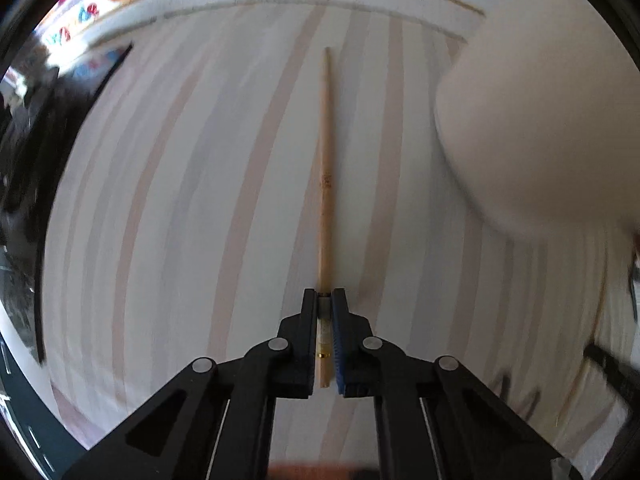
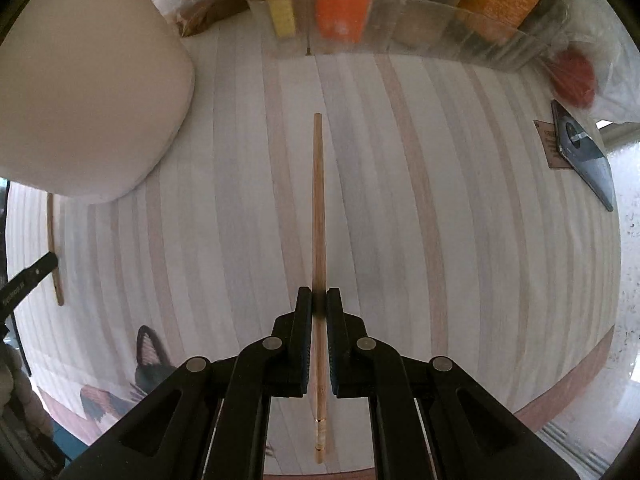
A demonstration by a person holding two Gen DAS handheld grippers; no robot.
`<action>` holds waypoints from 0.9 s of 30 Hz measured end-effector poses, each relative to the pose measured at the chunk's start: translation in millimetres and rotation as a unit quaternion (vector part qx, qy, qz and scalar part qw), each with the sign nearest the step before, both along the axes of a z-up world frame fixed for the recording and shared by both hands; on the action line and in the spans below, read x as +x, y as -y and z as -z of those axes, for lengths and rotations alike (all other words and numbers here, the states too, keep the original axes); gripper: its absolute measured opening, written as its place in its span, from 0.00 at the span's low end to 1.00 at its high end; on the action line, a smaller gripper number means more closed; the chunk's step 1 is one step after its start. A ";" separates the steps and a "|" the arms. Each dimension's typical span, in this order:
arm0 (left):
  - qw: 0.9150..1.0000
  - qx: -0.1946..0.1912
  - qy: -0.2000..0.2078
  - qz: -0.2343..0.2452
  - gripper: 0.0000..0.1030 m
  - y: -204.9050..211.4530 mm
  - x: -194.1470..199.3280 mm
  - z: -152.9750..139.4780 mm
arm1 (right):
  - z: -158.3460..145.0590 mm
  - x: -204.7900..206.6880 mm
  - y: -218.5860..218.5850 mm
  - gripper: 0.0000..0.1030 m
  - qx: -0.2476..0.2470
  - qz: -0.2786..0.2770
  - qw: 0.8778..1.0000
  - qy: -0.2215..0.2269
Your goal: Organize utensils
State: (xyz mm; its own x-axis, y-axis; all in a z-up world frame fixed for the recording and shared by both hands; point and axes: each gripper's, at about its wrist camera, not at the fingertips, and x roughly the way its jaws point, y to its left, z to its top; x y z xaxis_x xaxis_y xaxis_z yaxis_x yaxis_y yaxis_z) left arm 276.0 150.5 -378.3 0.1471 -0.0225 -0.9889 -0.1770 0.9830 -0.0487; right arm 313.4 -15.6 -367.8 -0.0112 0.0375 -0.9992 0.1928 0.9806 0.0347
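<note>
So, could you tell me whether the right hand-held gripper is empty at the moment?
No, the right hand-held gripper is shut on a wooden chopstick that runs out ahead of its fingertips over the striped tablecloth.

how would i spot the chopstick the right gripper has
On the striped tablecloth, below the clear bin of boxes, it is the wooden chopstick clamped in the right gripper jaws. The other chopstick is at the far left.
</note>
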 end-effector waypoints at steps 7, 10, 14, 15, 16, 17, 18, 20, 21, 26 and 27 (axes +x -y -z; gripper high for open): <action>0.998 -0.035 -0.054 0.022 0.04 2.9 -83.2 1.4 | -0.4 -21.2 -8.5 0.07 0.014 -0.021 1.000 -0.006; 0.998 -0.036 -0.046 0.017 0.06 -0.4 -75.7 -0.3 | 4.5 -28.7 -12.0 0.07 0.016 -0.026 0.999 -0.013; 0.999 -0.035 -0.038 0.005 0.08 -6.8 -54.1 -2.6 | 10.3 -33.2 -13.2 0.07 0.013 -0.028 0.999 -0.020; 0.999 -0.031 -0.034 0.002 0.08 -7.9 -47.9 -2.7 | 10.3 -34.1 -13.9 0.07 0.010 -0.030 0.999 -0.019; 0.999 -0.027 -0.030 0.003 0.08 -6.2 -39.7 -3.6 | 10.4 -34.6 -14.4 0.07 0.009 -0.030 0.999 -0.019; 1.000 -0.017 -0.024 0.008 0.08 -4.2 -31.1 -4.4 | 9.9 -35.3 -16.6 0.07 0.009 -0.030 0.999 -0.019; 1.000 -0.010 -0.023 0.010 0.08 -3.0 -26.5 -4.5 | 10.1 -34.8 -18.4 0.07 0.009 -0.030 0.999 -0.019; 1.000 0.011 -0.016 0.018 0.08 1.2 -13.2 -4.4 | 10.1 -35.7 -25.3 0.07 0.008 -0.032 0.999 -0.020; 0.999 0.023 -0.013 0.026 0.07 4.8 -7.5 -4.7 | 10.3 -35.1 -29.6 0.07 0.008 -0.033 0.999 -0.020; 0.998 0.028 -0.013 0.047 0.04 15.6 2.7 -5.2 | 17.4 -32.9 -40.2 0.07 0.009 -0.038 0.999 -0.024; 0.999 0.025 -0.012 0.044 0.04 13.7 0.8 -5.3 | 17.8 -34.3 -41.4 0.07 0.011 -0.039 0.999 -0.023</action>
State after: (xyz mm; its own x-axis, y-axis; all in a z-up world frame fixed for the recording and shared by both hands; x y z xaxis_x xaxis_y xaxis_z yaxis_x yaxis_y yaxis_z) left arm 276.8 136.8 -372.9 0.1238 0.0162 -0.9922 -0.0903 0.9959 0.0049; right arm 279.2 25.8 -385.6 -0.0615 0.0566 -0.9965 0.1181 0.9918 0.0490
